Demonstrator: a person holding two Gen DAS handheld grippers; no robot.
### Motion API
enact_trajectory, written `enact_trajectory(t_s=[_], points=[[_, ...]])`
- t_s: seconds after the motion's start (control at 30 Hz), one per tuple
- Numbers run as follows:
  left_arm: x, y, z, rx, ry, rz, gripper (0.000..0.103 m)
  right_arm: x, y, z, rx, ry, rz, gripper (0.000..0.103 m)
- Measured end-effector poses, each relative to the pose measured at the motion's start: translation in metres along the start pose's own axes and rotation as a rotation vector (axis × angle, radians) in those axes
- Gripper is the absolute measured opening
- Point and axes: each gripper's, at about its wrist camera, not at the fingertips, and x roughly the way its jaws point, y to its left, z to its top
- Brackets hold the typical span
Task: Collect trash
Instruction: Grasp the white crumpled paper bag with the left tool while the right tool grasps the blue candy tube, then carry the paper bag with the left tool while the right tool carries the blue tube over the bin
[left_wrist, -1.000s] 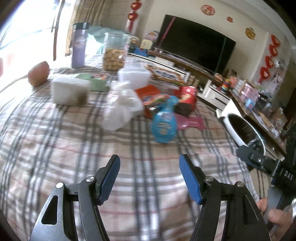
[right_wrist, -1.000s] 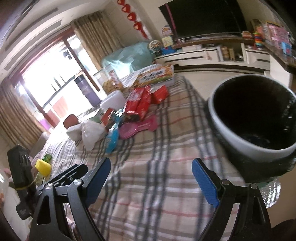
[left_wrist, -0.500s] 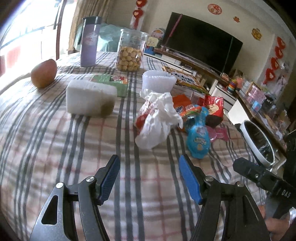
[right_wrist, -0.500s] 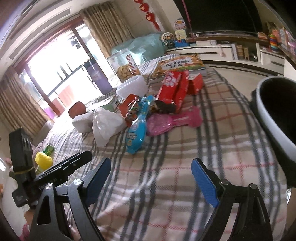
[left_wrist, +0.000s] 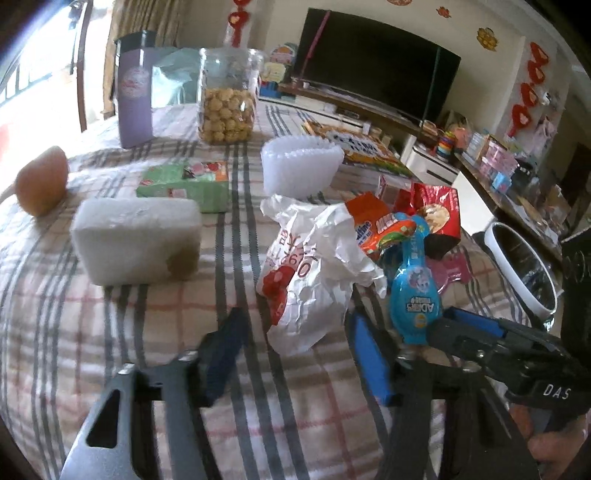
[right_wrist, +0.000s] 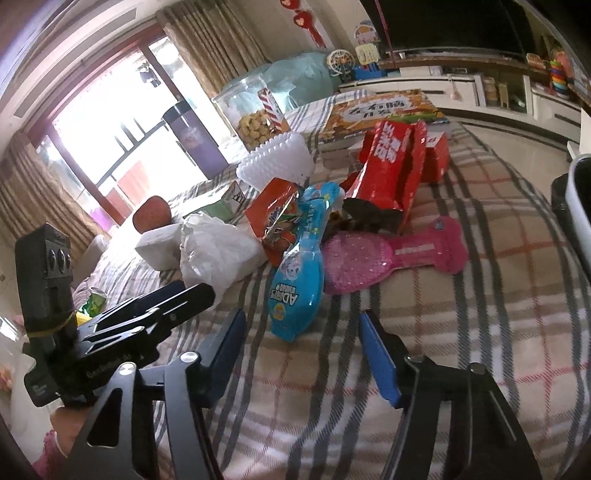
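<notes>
A pile of trash lies on the checked tablecloth (left_wrist: 110, 314). My left gripper (left_wrist: 295, 317) has its jaws closing around the lower end of a crumpled white paper bag (left_wrist: 314, 280); the pads do not touch it. My right gripper (right_wrist: 301, 317) has its jaws closing around the base of a blue pin-shaped wrapper (right_wrist: 299, 273), also without contact. Behind these lie an orange snack wrapper (left_wrist: 380, 229), a torn red bag (right_wrist: 391, 177) and a pink pin-shaped wrapper (right_wrist: 391, 254). A white-rimmed black bin (left_wrist: 524, 273) stands off the table's right edge.
A white foam block (left_wrist: 136, 240), a green pack (left_wrist: 184, 184), a white ribbed tray (left_wrist: 299, 166), a cookie jar (left_wrist: 227, 99), a purple tumbler (left_wrist: 135, 85) and a brown fruit (left_wrist: 40, 184) stand behind and left. A flat printed box (right_wrist: 380, 110) lies at the back.
Both grippers have moved forward and down to the trash pile. Their jaws have narrowed, the left around the white bag, the right around the blue wrapper. The bin has slid to the right edge.
</notes>
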Motion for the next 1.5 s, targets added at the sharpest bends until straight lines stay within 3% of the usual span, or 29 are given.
enact_trajectory(t_s=[0.17, 0.3, 0.33, 0.7, 1.03, 1.5], points=[[0.008, 0.006, 0.002, -0.016, 0.009, -0.049, 0.026, 0.012, 0.002, 0.005, 0.003, 0.011, 0.001, 0.054], [0.004, 0.004, -0.002, -0.007, -0.009, -0.043, 0.021, 0.018, 0.005, 0.008, 0.005, 0.018, 0.009, 0.025], [0.003, 0.005, -0.003, -0.009, -0.013, -0.038, 0.021, 0.019, 0.006, 0.008, 0.005, 0.020, 0.012, 0.022], [-0.023, -0.001, -0.028, -0.078, -0.049, -0.053, 0.017, -0.006, 0.006, -0.008, -0.012, 0.006, 0.053, 0.017], [-0.048, -0.040, -0.046, -0.034, -0.063, -0.091, 0.017, -0.047, -0.017, -0.020, 0.018, -0.044, 0.056, 0.015], [-0.051, -0.093, -0.049, 0.035, -0.043, -0.160, 0.017, -0.095, -0.062, -0.030, 0.095, -0.123, 0.015, 0.014]])
